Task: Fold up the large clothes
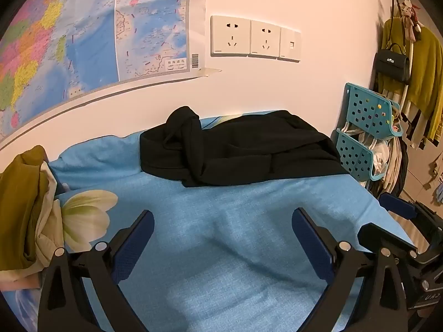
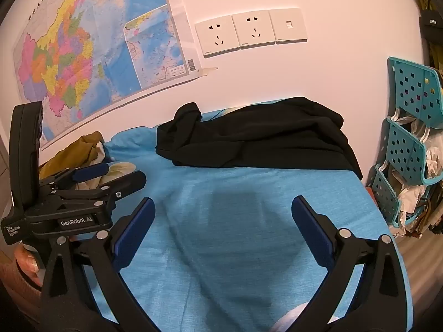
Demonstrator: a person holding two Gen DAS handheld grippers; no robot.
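Two teal perforated bins (image 1: 368, 116) stand stacked at 3 o'clock past the bed's right edge. The lower one holds crumpled pale cloth and bags; what sits in the upper one cannot be made out. Behind them, at 2 o'clock in the left wrist view, yellow-green clothes (image 1: 426, 83) and a black handbag (image 1: 391, 65) hang against the wall.

The black garment (image 1: 249, 149) is large and dark, lying in a loose heap with a thick banded hem along its near edge and one bunched part, a sleeve or hood, humped up at its left end. It is partly doubled over itself but rumpled, with folds running across it.

It lies at the far end of the blue sheet (image 1: 221, 235), close to the wall, under the sockets (image 1: 254, 38) and right of the map (image 1: 83, 36). From the left gripper (image 1: 223, 224) it sits at 12 o'clock, well apart, with bare sheet between. From the right gripper (image 2: 223, 213) it sits at 12 to 1 o'clock, also well apart. Neither tool touches it.

Both grippers are released: their blue-padded fingers are spread wide over the sheet with nothing between them. The two tools are side by side, each showing at the other view's edge. A pile of olive and cream cloth (image 1: 30, 207) lies at 9 o'clock on the left side of the bed.
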